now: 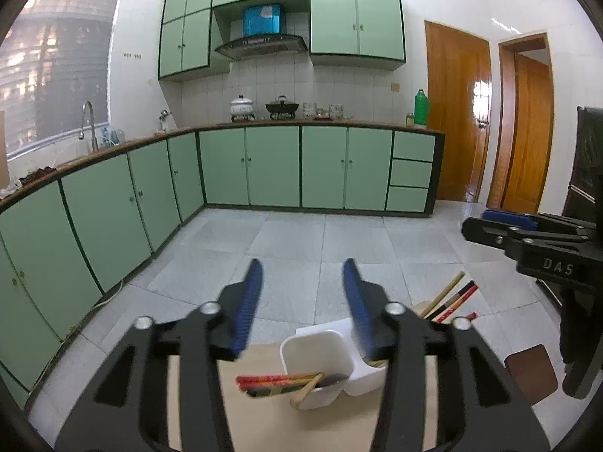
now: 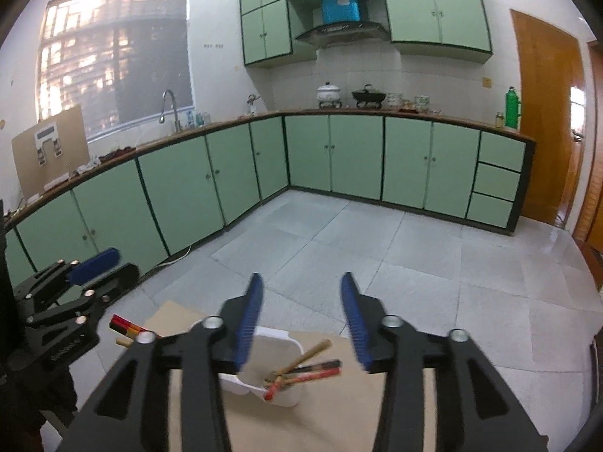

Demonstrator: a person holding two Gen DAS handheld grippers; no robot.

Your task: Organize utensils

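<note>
A white two-compartment utensil holder (image 1: 320, 350) (image 2: 279, 350) stands on a light wooden table (image 1: 260, 406) (image 2: 339, 414). Several red, black and bamboo chopsticks (image 1: 286, 382) (image 2: 305, 371) lean out of its compartments; more chopsticks (image 1: 450, 299) (image 2: 126, 327) stick out on the other side. My left gripper (image 1: 303, 273) is open and empty, raised above the holder. My right gripper (image 2: 301, 288) is open and empty, also above the holder. Each gripper shows in the other's view: the right one at the left wrist view's right edge (image 1: 527, 237), the left one at the right wrist view's left edge (image 2: 75, 282).
Green base cabinets (image 1: 271, 165) (image 2: 339, 150) run along two walls with a counter bearing pots, a sink faucet (image 2: 169, 107) and a green bottle (image 1: 421, 107). Wooden doors (image 1: 456, 113) stand at the right. A brown square (image 1: 531, 373) lies beside the table. Grey tiled floor (image 2: 414, 263) lies beyond.
</note>
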